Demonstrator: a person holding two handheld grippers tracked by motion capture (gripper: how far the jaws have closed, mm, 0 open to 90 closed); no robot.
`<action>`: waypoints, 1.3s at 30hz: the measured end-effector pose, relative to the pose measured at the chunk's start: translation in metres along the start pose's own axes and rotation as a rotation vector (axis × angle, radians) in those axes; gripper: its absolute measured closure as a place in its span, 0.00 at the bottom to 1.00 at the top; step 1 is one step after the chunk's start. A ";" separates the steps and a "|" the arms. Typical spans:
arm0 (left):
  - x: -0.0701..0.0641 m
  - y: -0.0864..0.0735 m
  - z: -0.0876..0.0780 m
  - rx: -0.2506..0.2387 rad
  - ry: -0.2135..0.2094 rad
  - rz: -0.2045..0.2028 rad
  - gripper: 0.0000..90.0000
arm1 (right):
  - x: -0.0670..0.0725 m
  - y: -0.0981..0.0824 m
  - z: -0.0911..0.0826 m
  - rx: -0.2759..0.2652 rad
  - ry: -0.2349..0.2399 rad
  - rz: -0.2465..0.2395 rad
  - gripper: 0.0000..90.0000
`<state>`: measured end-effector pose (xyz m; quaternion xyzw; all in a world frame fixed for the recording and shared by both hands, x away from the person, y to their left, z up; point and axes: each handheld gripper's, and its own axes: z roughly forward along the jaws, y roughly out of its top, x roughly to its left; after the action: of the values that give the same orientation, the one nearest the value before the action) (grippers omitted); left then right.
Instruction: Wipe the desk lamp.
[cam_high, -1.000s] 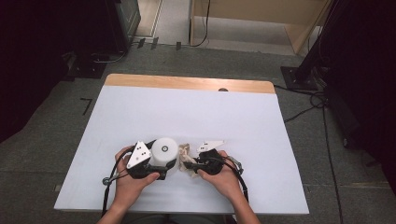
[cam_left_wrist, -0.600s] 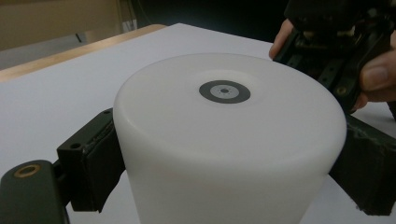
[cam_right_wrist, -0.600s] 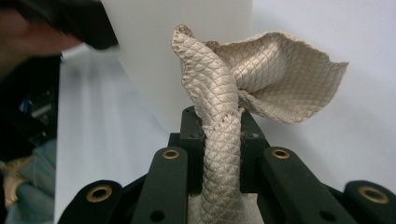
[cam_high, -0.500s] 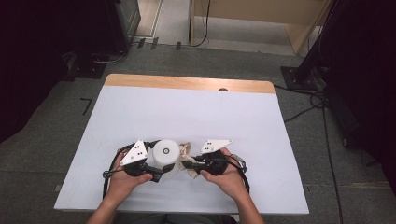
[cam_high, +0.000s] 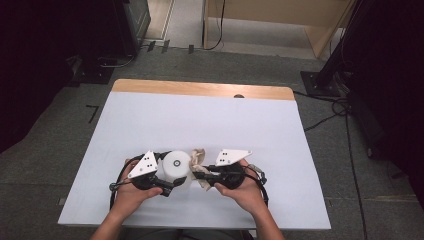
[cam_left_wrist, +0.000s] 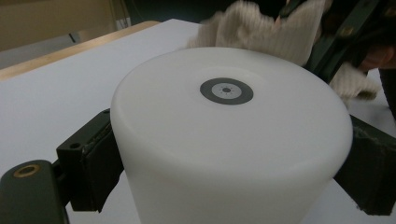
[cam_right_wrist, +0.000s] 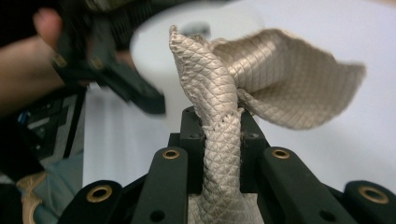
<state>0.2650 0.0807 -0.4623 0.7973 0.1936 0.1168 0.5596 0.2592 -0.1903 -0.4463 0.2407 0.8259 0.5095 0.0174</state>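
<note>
A white cylinder (cam_high: 176, 165) with a small grey round mark on its top stands near the front of the white table (cam_high: 200, 120). My left gripper (cam_high: 171, 181) is shut on it; in the left gripper view the cylinder (cam_left_wrist: 233, 140) sits between both pads (cam_left_wrist: 95, 163), which press on its sides. A beige waffle-weave cloth (cam_high: 200, 159) hangs just right of the cylinder and touches its top edge. My right gripper (cam_high: 197, 174) is shut on this cloth. In the right gripper view the cloth (cam_right_wrist: 224, 121) is pinched in the jaws and fans out above them.
A wooden strip (cam_high: 200, 89) runs along the table's far edge, with a small dark hole (cam_high: 239, 96) in it. Cables (cam_high: 330, 115) lie on the floor to the right, by a black stand base (cam_high: 320, 80). Dark equipment (cam_high: 130, 25) stands beyond the table's far left.
My right gripper has risen slightly with the cloth in it. The left gripper and the cylinder have stayed in place.
</note>
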 end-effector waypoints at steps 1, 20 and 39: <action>0.000 0.000 0.000 0.000 -0.002 -0.001 0.09 | -0.003 -0.006 0.006 0.033 0.003 -0.002 0.86; 0.001 -0.001 0.001 -0.004 -0.005 -0.004 0.09 | 0.007 0.006 -0.010 -0.072 -0.045 -0.018 0.86; -0.001 -0.001 0.001 -0.005 0.001 -0.005 0.09 | -0.016 -0.032 0.030 0.119 -0.034 0.090 0.86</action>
<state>0.2646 0.0799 -0.4640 0.7953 0.1955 0.1164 0.5619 0.2691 -0.1833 -0.4912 0.2871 0.8425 0.4558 -0.0058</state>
